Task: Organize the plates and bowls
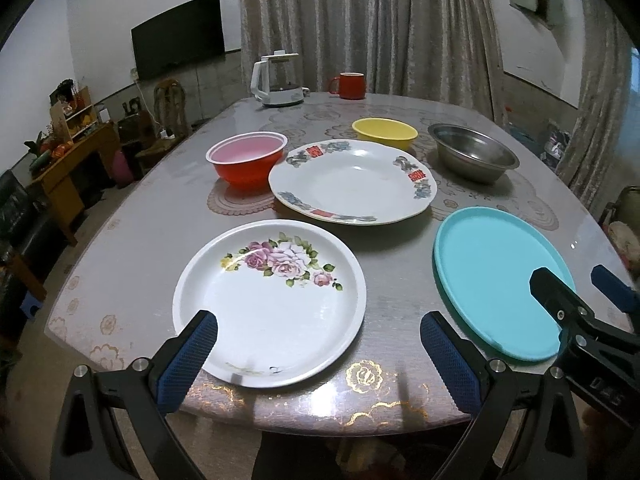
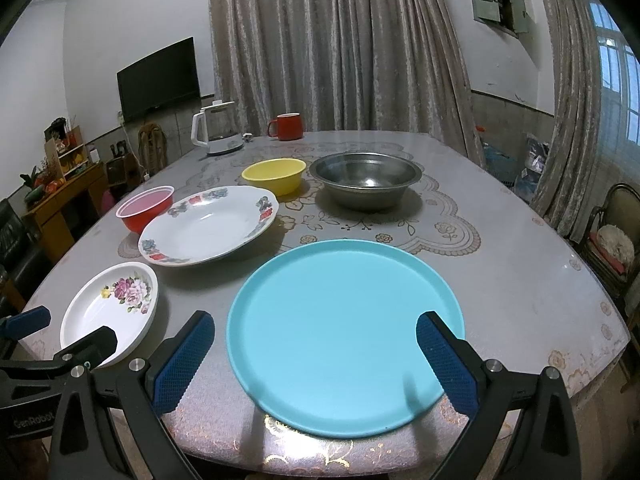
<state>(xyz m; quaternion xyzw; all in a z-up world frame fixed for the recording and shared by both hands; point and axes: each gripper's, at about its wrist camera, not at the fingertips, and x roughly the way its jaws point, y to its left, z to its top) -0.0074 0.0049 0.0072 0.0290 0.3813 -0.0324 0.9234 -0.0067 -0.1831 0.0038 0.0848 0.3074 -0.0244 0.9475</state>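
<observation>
Curtains and a wall TV behind, and a round table under a glossy patterned cover holding all the dishes. From the left wrist camera, the left gripper hangs spread wide with nothing in it, and the rose plate sits right between its fingers. Just past that is the big white plate, with the red bowl touching it on the far left, the yellow bowl behind it, and the steel bowl off to the far right. From the right wrist camera, the right gripper is also spread wide and empty, hovering over the near part of the teal plate. That one looks like light plastic, stiff but slick, so I'd pinch the near rim. Both white plates look like ceramic, heavier and chippable, and that glossy cover probably lets things slide. Kettle and red mug sit way at the back.
</observation>
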